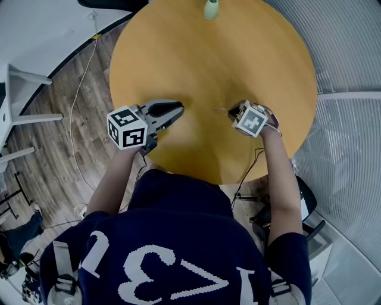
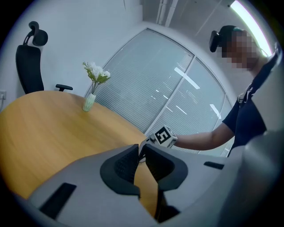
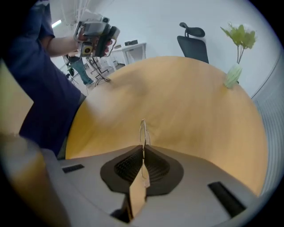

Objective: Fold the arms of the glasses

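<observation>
Round wooden table (image 1: 196,59) on a plank floor (image 1: 59,149). Small pale vase (image 2: 88,103) of white flowers (image 2: 95,73) upright near the table's far edge. Black office chair (image 2: 30,66) just behind the table, against a white wall. Slatted blinds (image 1: 351,59) along the curved side. Thin cable (image 1: 77,119) trailing over the floor.

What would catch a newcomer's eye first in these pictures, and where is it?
The round wooden table fills the middle of the head view, with a small vase of flowers at its far edge. Over the near side, the right hand-held gripper is shut on thin wire-framed glasses. The left hand-held gripper is level beside it, its jaws slightly apart with nothing between them.
</observation>
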`<state>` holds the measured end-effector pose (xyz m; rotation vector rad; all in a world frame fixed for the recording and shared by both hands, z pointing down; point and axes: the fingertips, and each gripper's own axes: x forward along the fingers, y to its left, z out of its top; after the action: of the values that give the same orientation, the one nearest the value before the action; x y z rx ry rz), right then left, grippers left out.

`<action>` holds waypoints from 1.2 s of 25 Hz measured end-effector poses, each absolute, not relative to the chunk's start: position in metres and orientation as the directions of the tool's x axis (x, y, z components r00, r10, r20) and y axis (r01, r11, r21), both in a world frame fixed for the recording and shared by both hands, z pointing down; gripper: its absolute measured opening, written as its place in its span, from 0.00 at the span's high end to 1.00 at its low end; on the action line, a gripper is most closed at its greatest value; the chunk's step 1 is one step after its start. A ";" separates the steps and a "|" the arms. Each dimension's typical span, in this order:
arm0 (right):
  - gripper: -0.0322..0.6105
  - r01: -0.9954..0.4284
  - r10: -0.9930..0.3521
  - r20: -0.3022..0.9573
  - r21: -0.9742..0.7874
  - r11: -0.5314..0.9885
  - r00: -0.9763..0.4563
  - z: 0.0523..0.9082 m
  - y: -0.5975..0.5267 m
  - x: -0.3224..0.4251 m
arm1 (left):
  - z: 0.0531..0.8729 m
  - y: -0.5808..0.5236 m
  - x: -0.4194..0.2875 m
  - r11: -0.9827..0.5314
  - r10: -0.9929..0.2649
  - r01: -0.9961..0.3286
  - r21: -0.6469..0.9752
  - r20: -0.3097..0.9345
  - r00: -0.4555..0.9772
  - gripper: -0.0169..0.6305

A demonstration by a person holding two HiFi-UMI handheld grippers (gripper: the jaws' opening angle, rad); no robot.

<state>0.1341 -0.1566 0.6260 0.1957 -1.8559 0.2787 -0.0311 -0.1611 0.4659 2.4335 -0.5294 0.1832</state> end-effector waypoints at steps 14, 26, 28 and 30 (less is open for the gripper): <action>0.83 -0.363 -0.102 0.927 -0.040 0.931 -0.361 0.624 -0.201 0.130 | 0.470 -0.175 -0.044 -0.723 -0.372 -0.478 0.498 0.302 0.878 0.89; 0.91 -0.810 -0.715 0.536 0.094 0.579 -0.449 0.449 -0.208 0.145 | 0.424 -0.216 -0.049 -0.740 -0.531 -0.595 0.315 0.271 0.803 0.94; 0.91 -0.862 -0.788 0.448 0.073 0.503 -0.422 0.419 -0.202 0.152 | 0.409 -0.218 -0.044 -0.751 -0.549 -0.602 0.269 0.252 0.797 0.94; 0.91 -0.897 -0.840 0.377 0.050 0.439 -0.390 0.393 -0.195 0.158 | 0.393 -0.219 -0.039 -0.759 -0.568 -0.610 0.227 0.228 0.791 0.95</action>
<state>0.1585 -0.1948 0.3934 1.4821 -2.3497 0.2292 -0.0392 -0.2193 0.3931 2.6926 -0.9071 0.2092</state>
